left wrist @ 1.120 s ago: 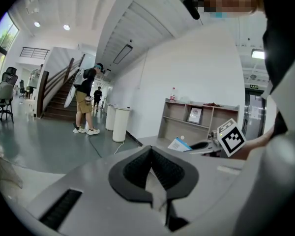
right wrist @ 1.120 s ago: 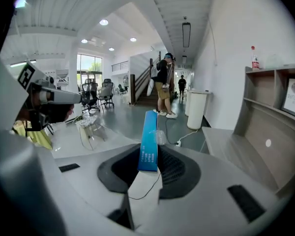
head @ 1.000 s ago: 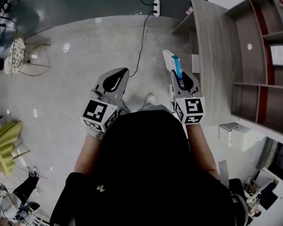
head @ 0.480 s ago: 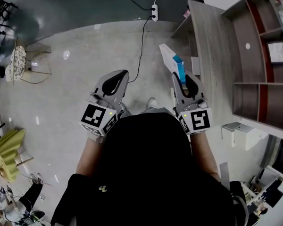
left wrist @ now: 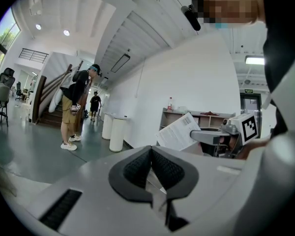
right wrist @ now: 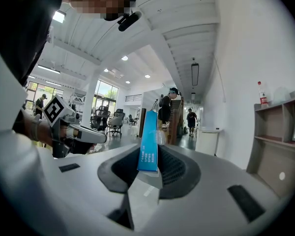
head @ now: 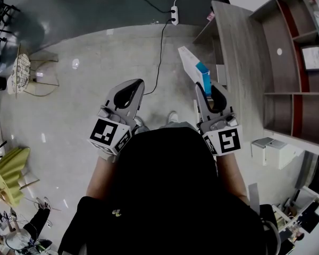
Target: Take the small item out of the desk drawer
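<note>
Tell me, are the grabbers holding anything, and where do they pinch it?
The right gripper pinches a thin blue-and-white box by one end; the rest sticks out past the jaws. The left gripper is shut and holds nothing.

Head view: I log a grey concrete floor [head: 69,116]. A white power strip [head: 175,14] lies at the top, and a black cable [head: 160,47] runs down from it across the floor. Far left sits a white wire-mesh object [head: 20,62]. Below it is a yellow-green object [head: 5,171] that I cannot identify. An open wooden shelf unit [head: 303,89] fills the right edge, with a framed sheet [head: 315,58] in one compartment.

Left gripper view: a person in tan shorts [left wrist: 73,107] stands beside a staircase [left wrist: 46,102], with a second person [left wrist: 95,105] farther off. White cylindrical bins [left wrist: 117,134] stand against the wall.

Right gripper view: a red-capped bottle [right wrist: 261,93] stands upright on the shelf top. Office chairs [right wrist: 113,123] are in the background.
</note>
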Demonstrator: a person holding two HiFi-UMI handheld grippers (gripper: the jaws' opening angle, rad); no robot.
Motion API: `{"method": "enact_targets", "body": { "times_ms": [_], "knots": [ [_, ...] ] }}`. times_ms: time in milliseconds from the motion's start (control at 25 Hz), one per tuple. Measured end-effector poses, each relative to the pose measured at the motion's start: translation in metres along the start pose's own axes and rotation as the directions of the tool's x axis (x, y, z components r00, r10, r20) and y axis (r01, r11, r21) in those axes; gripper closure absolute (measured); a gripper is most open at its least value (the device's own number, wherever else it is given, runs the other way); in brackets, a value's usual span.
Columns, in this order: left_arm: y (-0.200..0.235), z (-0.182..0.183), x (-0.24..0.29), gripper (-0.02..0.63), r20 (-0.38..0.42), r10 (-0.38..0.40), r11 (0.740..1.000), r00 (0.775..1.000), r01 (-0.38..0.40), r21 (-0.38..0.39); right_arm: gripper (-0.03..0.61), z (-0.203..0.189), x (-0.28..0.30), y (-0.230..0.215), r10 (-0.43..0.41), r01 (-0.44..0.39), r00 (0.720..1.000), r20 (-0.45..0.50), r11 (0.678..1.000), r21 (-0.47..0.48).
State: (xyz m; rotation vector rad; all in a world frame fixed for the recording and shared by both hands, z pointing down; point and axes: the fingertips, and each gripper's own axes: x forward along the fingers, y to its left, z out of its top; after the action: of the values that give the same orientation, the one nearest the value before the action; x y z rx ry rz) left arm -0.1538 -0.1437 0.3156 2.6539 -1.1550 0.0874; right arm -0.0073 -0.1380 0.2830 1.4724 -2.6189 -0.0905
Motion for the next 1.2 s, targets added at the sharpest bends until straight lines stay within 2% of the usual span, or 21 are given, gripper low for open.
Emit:
{"method": "enact_targets", "body": {
  "times_ms": [1200],
  "knots": [
    [-0.013, -0.007, -0.008, 0.604, -0.022, 0.002, 1.0, 1.0, -0.001, 0.009, 0.497, -0.013, -0.013, 0.006, 0.002, -0.001, 1.0, -0.026, 0.999, 0.042]
  ]
}}
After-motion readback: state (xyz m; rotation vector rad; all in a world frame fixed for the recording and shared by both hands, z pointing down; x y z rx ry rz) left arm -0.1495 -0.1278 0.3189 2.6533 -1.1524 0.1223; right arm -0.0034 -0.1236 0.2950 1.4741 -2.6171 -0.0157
